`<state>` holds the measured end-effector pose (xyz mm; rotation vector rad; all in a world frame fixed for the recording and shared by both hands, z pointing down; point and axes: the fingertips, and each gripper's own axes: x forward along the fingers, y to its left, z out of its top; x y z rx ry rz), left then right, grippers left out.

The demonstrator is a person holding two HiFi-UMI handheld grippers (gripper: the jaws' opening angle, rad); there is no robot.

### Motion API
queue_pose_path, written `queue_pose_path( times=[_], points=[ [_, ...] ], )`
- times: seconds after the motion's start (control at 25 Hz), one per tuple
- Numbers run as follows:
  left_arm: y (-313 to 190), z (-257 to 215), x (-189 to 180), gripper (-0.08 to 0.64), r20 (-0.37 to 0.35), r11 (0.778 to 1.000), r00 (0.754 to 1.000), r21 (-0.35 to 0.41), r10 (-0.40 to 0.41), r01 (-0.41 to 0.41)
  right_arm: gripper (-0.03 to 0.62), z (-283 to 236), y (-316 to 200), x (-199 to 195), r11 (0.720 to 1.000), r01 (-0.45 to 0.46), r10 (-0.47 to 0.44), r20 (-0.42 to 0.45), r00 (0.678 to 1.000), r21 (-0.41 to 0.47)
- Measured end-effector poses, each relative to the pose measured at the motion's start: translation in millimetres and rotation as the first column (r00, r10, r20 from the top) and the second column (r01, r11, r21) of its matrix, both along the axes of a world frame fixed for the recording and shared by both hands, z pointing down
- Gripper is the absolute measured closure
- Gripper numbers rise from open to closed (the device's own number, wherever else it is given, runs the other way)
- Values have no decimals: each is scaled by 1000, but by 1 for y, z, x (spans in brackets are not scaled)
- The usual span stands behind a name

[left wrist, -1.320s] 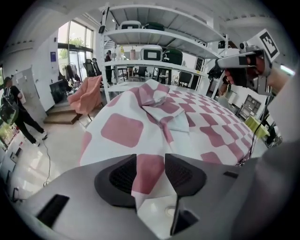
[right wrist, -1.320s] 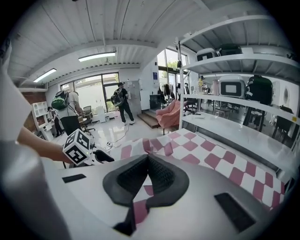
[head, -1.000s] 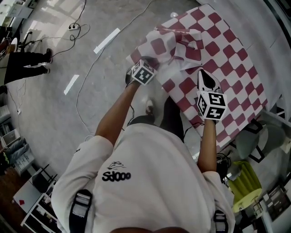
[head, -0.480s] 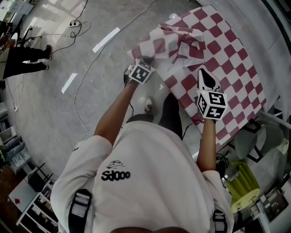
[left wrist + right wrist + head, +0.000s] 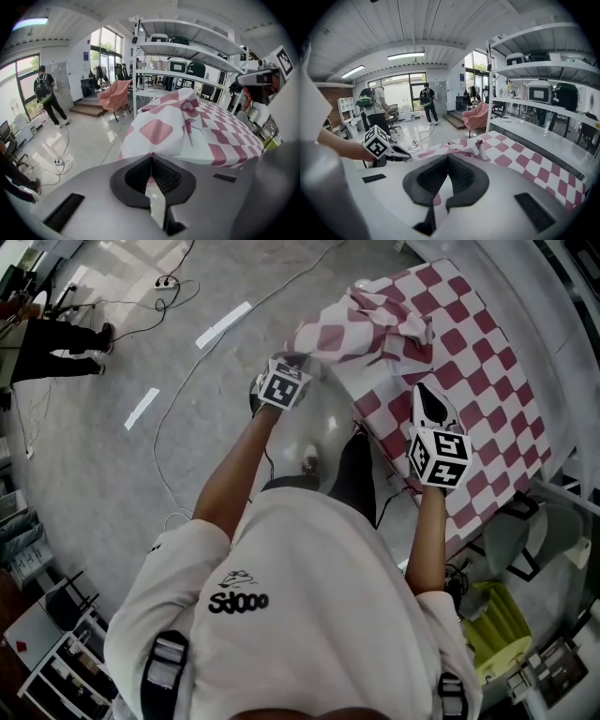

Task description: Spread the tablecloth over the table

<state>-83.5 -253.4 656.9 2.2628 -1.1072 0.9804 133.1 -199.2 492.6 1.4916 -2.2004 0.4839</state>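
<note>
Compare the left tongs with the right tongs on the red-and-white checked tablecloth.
The left tongs grip a lifted, bunched end of the red-and-white checked tablecloth. The right tongs grip an edge where it lies flat. In the head view the left tongs sit at the cloth's crumpled end, and the right tongs sit further along its near side. Both tongs are shut on the cloth.

We list this as an open-plan office or lab: white shelves (image 5: 197, 49) stacked with equipment, a pink armchair (image 5: 116, 93), tall windows (image 5: 401, 89), ceiling strip lights (image 5: 405, 56), a power strip (image 5: 58, 161) on polished floor (image 5: 84, 145).
</note>
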Motion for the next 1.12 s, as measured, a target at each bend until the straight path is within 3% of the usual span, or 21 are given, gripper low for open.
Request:
queue_pose_path(
  times=[0.32, 0.72, 1.12],
  points=[
    [3, 13, -51, 531, -8, 993, 994, -29, -111, 111, 571, 12, 4, -27, 999, 27, -27, -3, 1000, -25],
    [7, 46, -129, 531, 39, 964, 965, -59, -259, 261, 571, 29, -6, -45, 997, 60, -61, -2, 998, -53],
    [20, 76, -156, 529, 125, 936, 937, -97, -327, 340, 571, 29, -3, -38, 996, 72, -71, 5, 997, -52]
  ],
)
